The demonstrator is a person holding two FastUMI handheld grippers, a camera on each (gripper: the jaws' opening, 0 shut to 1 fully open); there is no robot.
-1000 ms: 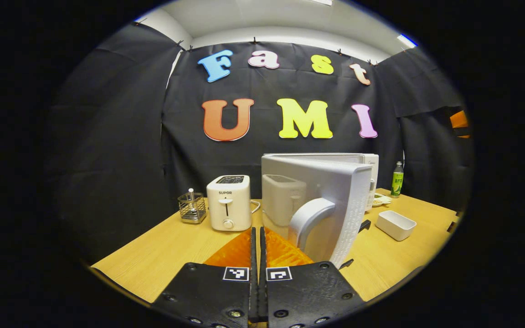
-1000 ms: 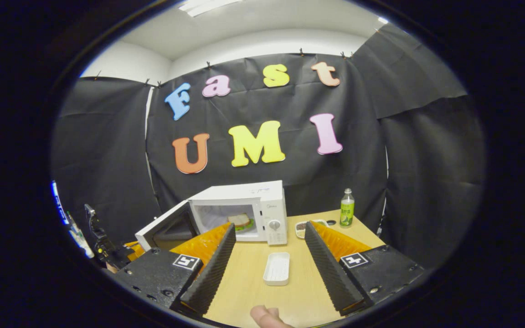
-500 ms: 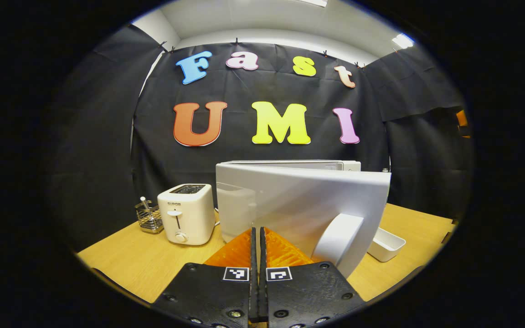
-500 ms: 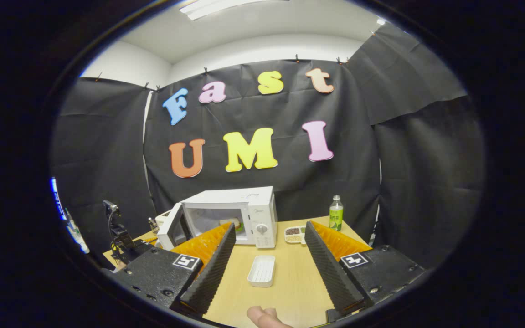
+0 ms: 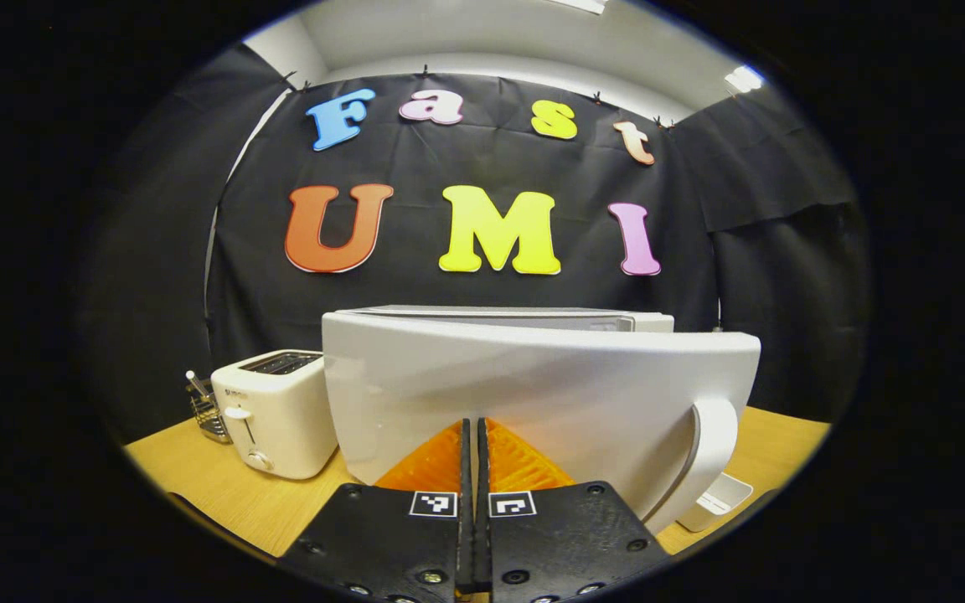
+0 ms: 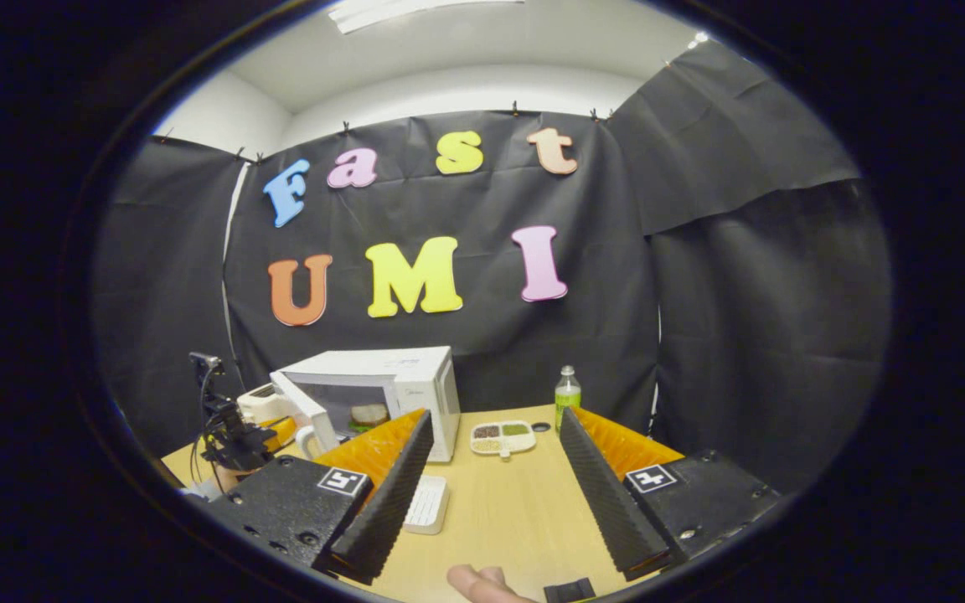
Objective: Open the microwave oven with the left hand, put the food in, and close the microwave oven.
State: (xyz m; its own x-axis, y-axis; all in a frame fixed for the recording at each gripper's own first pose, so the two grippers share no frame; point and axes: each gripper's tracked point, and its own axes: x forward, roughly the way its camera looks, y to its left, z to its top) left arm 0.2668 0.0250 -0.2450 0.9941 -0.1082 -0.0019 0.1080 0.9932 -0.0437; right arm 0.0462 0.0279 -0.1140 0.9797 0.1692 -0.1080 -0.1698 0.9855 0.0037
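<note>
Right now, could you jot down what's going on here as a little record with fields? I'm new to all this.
Microwave: on the table, door partly open
Food: a sandwich inside the microwave
Left gripper: fingers together, tips right at the door's outer face; contact cannot be told
Right gripper: open, holding nothing, above the table
Door handle: right of the left gripper, not gripped
Toaster: left of the microwave
White tray: empty, in front of the microwave
Green bottle: upright, right of the microwave
</note>
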